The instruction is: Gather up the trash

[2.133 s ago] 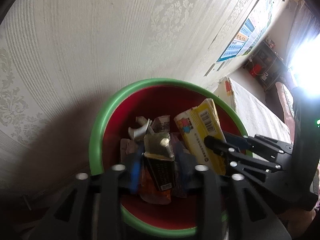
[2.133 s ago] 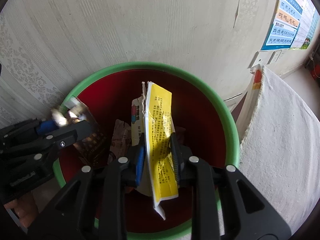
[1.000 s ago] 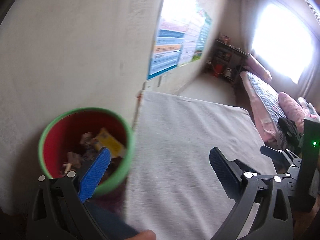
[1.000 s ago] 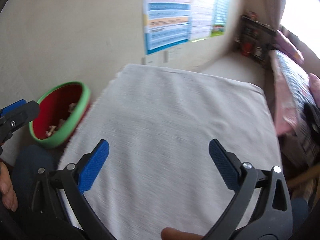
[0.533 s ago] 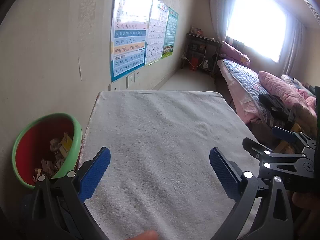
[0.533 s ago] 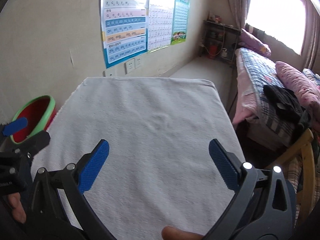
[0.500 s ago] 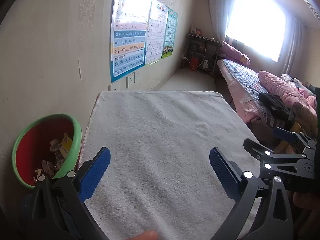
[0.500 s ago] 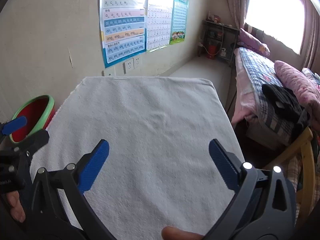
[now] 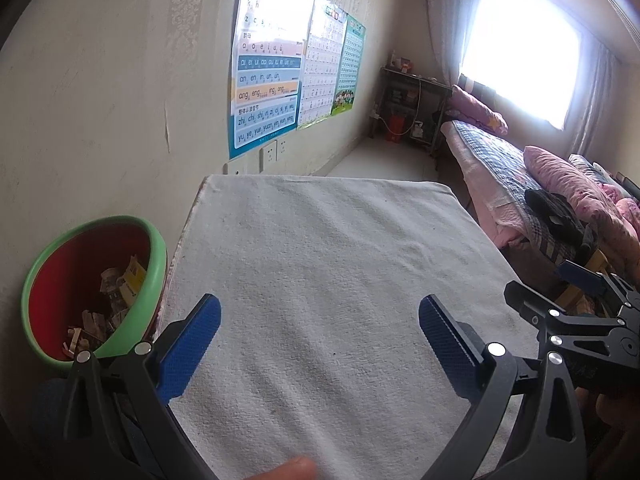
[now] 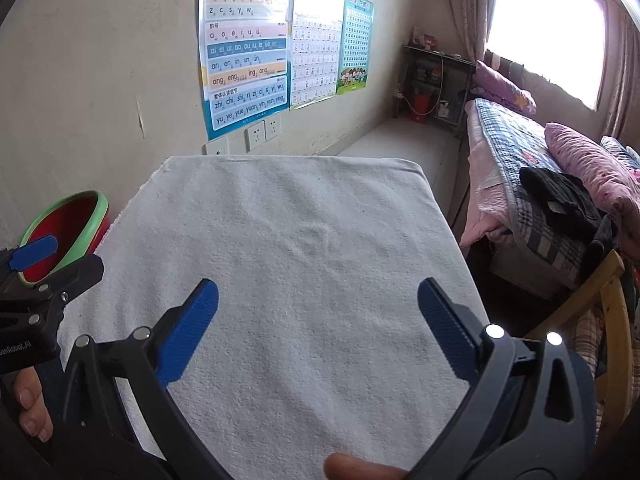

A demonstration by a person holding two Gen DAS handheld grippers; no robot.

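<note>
A red bin with a green rim (image 9: 158, 248) stands on the floor by the wall, left of the table; wrappers and a yellow packet (image 9: 132, 276) lie inside it. The same bin (image 10: 94, 210) shows at the left of the right wrist view. My left gripper (image 9: 320, 322) is open over the white-cloth table (image 9: 320, 248), holding nothing. My right gripper (image 10: 318, 306) is open too, empty, above the same table (image 10: 300, 220). In the left wrist view the right gripper (image 9: 560, 292) appears at the right edge.
Posters (image 10: 244, 44) and wall sockets (image 10: 262, 132) are on the wall behind the table. A bed with pink pillows (image 10: 580, 164) and a dark garment lies to the right. A wooden chair (image 10: 612, 292) stands near the table's right side. A shelf (image 9: 412, 104) is by the window.
Both grippers were shut on trash over the bin, then let it go and opened. They swung right from the bin to above the table, and are nearly still in the last half second.
</note>
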